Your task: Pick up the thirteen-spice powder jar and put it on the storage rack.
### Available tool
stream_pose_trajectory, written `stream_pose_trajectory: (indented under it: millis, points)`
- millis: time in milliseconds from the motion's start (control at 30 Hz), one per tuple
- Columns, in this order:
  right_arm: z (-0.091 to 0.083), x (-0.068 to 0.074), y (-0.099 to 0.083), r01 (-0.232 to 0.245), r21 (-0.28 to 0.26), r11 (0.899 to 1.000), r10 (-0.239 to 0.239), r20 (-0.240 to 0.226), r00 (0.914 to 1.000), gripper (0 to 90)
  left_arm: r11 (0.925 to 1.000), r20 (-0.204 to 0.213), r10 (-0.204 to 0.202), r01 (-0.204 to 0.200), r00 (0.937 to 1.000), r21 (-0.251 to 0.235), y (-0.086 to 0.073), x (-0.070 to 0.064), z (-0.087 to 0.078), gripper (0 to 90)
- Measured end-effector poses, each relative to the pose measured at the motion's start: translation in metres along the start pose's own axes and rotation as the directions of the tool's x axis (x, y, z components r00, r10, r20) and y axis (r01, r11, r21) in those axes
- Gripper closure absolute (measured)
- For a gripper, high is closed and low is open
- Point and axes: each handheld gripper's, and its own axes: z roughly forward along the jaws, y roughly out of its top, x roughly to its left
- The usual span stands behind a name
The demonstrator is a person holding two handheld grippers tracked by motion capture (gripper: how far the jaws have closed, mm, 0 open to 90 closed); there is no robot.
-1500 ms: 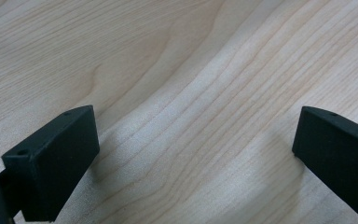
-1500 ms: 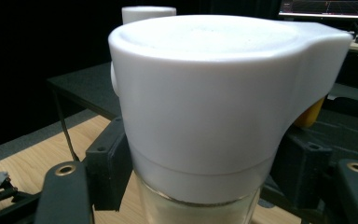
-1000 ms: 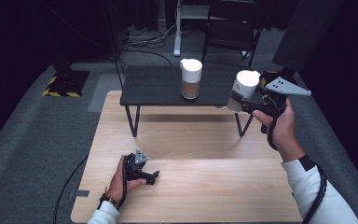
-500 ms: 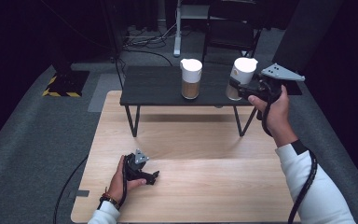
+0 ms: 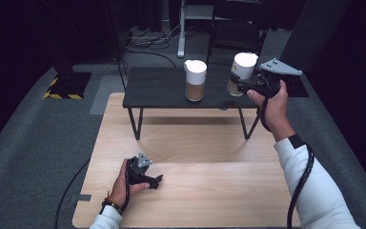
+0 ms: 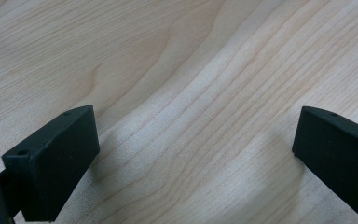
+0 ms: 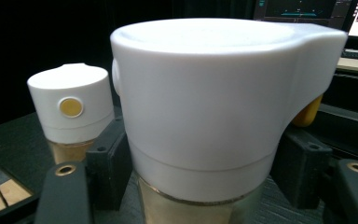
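Jars, two of them with white caps, stand at the dark table (image 5: 162, 88). From the high view, the right gripper (image 5: 240, 82) holds the right jar (image 5: 242, 71) at the table's right end, and the other jar (image 5: 195, 80) stands near the middle, well apart from it. Whether the held jar rests on the tabletop or hangs just above it cannot be told from there.

The right gripper view adds the grip itself: both black jaws are pressed against the held jar's sides just below its white cap, clenched on it, with amber glass showing beneath. It also shows a round gold button on the other jar's cap, and a yellow thing (image 7: 307, 112) behind the held jar, partly hidden.

Down on the wooden board (image 5: 209, 167), the high view shows the left gripper (image 5: 147, 179) lying low in the person's left hand (image 5: 121, 183). The left gripper view shows what the high view is too small to tell: its jaws stand wide apart, released, with bare wood grain between them.
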Motion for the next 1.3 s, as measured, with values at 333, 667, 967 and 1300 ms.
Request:
stream_pose_trajectory:
  millis: [333, 667, 967, 1300]
  points:
    - [0.014, -0.004, -0.001, -0.017, 0.012, 1.0, 0.017, 0.022, 0.9996, 30.3, 1.0, -0.001, 0.001, -0.001, 1.0, -0.001, 0.0, 0.0, 0.0, 0.4]
    - [0.025, -0.007, -0.003, -0.018, 0.028, 0.999, 0.017, 0.041, 0.999, 30.3, 1.0, 0.0, 0.0, 0.0, 1.0, -0.001, 0.0, 0.0, 0.0, 0.4]
    - [0.033, -0.009, -0.009, -0.029, 0.043, 0.999, 0.028, 0.03, 0.9991, 30.3, 1.0, 0.0, 0.0, 0.0, 1.0, -0.001, 0.0, 0.0, 0.0, 0.4]
    - [0.038, -0.01, -0.016, -0.035, 0.057, 0.998, 0.034, 0.034, 0.9989, 30.3, 1.0, 0.0, 0.0, 0.0, 1.0, -0.001, 0.0, 0.0, 0.0, 0.4]
